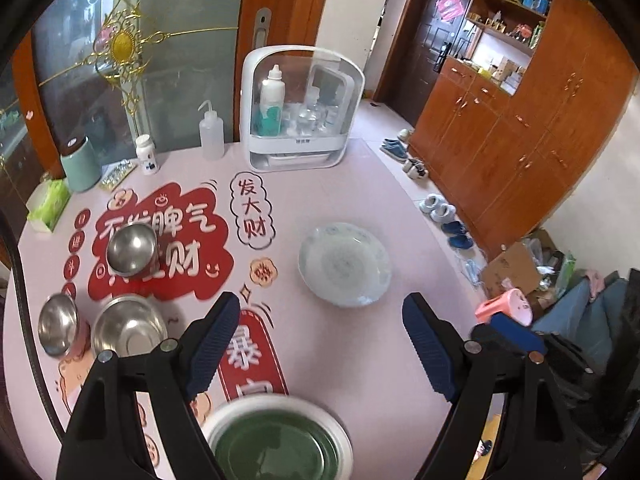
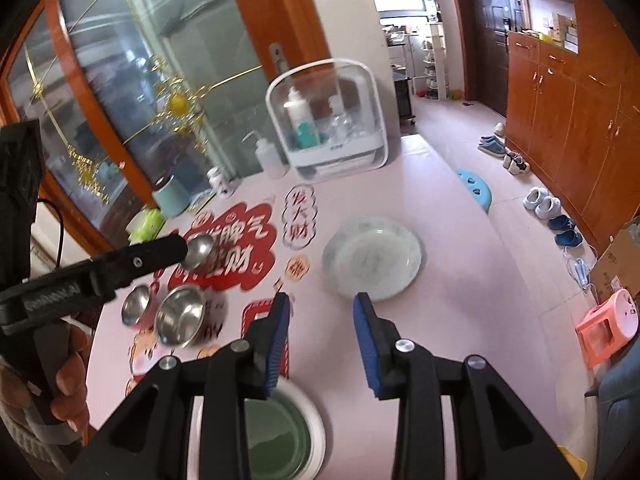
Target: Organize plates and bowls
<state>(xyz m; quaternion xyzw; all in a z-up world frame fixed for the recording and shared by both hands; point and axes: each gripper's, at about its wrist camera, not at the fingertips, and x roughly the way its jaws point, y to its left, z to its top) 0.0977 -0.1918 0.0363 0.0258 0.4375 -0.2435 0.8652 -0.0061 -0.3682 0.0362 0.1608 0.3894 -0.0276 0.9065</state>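
A pale patterned glass plate lies on the pink table, ahead of both grippers; it also shows in the right wrist view. A green bowl with a white rim sits close under both grippers, seen too in the right wrist view. Three steel bowls stand at the left: a far one, a small one and a larger one. My left gripper is open and empty above the table. My right gripper is open and empty.
A white storage box with bottles stands at the table's back. A squeeze bottle, a pill jar, a teal cup and a tissue box line the back left. Stools and shoes lie on the floor at right.
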